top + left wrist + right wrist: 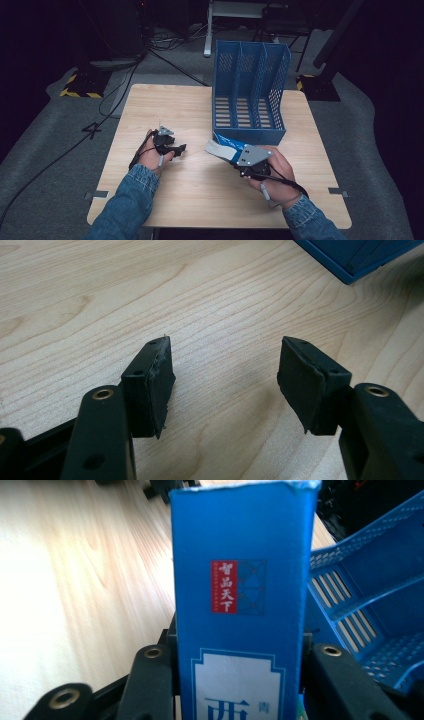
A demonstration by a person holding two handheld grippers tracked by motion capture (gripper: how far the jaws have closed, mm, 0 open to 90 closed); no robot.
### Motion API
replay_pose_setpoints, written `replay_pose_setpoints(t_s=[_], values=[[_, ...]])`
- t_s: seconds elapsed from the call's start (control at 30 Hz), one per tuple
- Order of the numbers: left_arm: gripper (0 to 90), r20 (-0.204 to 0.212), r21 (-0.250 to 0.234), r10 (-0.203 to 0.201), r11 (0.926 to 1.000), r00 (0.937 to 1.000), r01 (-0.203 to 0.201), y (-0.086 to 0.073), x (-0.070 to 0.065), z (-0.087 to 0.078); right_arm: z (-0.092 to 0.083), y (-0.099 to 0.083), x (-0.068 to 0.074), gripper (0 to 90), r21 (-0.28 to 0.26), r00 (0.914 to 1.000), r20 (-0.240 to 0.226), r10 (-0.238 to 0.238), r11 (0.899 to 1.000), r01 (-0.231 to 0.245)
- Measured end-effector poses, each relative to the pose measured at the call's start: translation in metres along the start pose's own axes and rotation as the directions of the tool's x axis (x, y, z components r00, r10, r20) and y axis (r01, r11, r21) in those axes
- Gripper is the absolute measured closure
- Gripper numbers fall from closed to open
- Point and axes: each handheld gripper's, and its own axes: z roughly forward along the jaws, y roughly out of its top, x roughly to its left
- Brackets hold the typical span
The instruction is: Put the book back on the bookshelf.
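Dark floor and trailing cables surround a pale wooden table, on which a blue perforated file rack with three upright compartments is stood toward the far right. A blue book is pinched by its spine end between the jaws of the right gripper, just in front of the rack's low front lip and clear of the tabletop. In the right gripper view the book is seen clamped flat between the two jaws, its red label and white title panel facing the camera, with the rack close on the right. It is judged that the book is held this way so that it can be tipped upright and slid into one of the slots.

The left gripper is kept low over bare wood well to the left of the book, its jaws spread with nothing between them; one pad is seen apart from the other, and a corner of the rack is seen beyond. It is judged to be waiting, perhaps to steady the book.

The rack's front lip and its dividers are what the book's leading edge could catch on.
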Motion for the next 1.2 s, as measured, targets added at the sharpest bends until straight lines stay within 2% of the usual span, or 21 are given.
replay_pose_setpoints(t_s=[0.17, 0.33, 0.4, 0.57, 0.67, 0.73, 0.77, 0.8, 0.83, 0.9, 0.93, 1.0, 1.2], values=[[37.7, -0.01, 0.008, 0.019, 0.9998, 0.9998, -0.019, 0.001, -0.002, 0.001, -0.018, 0.002, -0.012, 61.3, -0.074, 0.9942, -0.07, 0.082, 0.993, -0.087], [36.7, -0.011, 0.008, 0.024, 0.9997, 0.9996, -0.024, 0.001, -0.003, 0.002, -0.033, 0.002, -0.024, 61.3, -0.128, 0.9807, -0.117, 0.156, 0.977, -0.171], [35.3, -0.02, 0.013, 0.039, 0.9992, 0.9991, -0.038, 0.002, -0.004, 0.003, -0.038, 0.002, -0.029, 61.4, -0.148, 0.9734, -0.132, 0.187, 0.967, -0.206], [33.6, -0.03, 0.019, 0.058, 0.9981, 0.9978, -0.058, 0.002, -0.006, 0.004, -0.05, 0.0, -0.04, 61.4, -0.195, 0.9505, -0.157, 0.268, 0.935, -0.296], [33.3, -0.038, 0.023, 0.077, 0.9968, 0.9963, -0.076, 0.002, -0.007, 0.004, -0.055, -0.001, -0.044, 61.4, -0.226, 0.9421, -0.169, 0.29, 0.919, -0.323], [32.9, -0.042, 0.032, 0.085, 0.996, 0.9955, -0.083, 0.002, -0.008, 0.004, -0.059, -0.002, -0.049, 61.4, -0.245, 0.9311, -0.185, 0.314, 0.903, -0.353], [32.9, -0.045, 0.028, 0.087, 0.9959, 0.9952, -0.085, 0.002, -0.008, 0.004, -0.06, -0.003, -0.052, 61.4, -0.252, 0.9211, -0.202, 0.333, 0.891, -0.378], [32.9, -0.045, 0.028, 0.087, 0.9959, 0.9952, -0.085, 0.002, -0.008, 0.004, -0.06, -0.003, -0.052, 61.4, -0.252, 0.9211, -0.202, 0.333, 0.891, -0.378], [32.9, -0.046, 0.029, 0.089, 0.9957, 0.995, -0.088, 0.002, -0.008, 0.004, -0.061, -0.003, -0.056, 61.5, -0.264, 0.9082, -0.223, 0.354, 0.875, -0.406], [32.8, -0.045, 0.027, 0.085, 0.9961, 0.9953, -0.084, 0.002, -0.007, 0.004, -0.062, -0.003, -0.058, 61.5, -0.274, 0.9019, -0.229, 0.366, 0.865, -0.421], [32.8, -0.051, 0.027, 0.077, 0.9968, 0.9957, -0.076, 0.002, -0.006, 0.004, -0.062, -0.003, -0.058, 61.5, -0.274, 0.9019, -0.229, 0.366, 0.865, -0.421], [32.8, -0.082, 0.033, 0.088, 0.9957, 0.9927, -0.086, 0.001, -0.004, 0.003, -0.062, -0.002, -0.062, 61.5, -0.282, 0.8972, -0.224, 0.381, 0.856, -0.434], [29.4, -0.09, 0.038, 0.073, 0.9968, 0.9932, -0.07, 0.0, 0.001, 0.0, -0.064, 0.0, -0.076, 61.5, -0.309, 0.8828, -0.218, 0.416, 0.828, -0.467]])
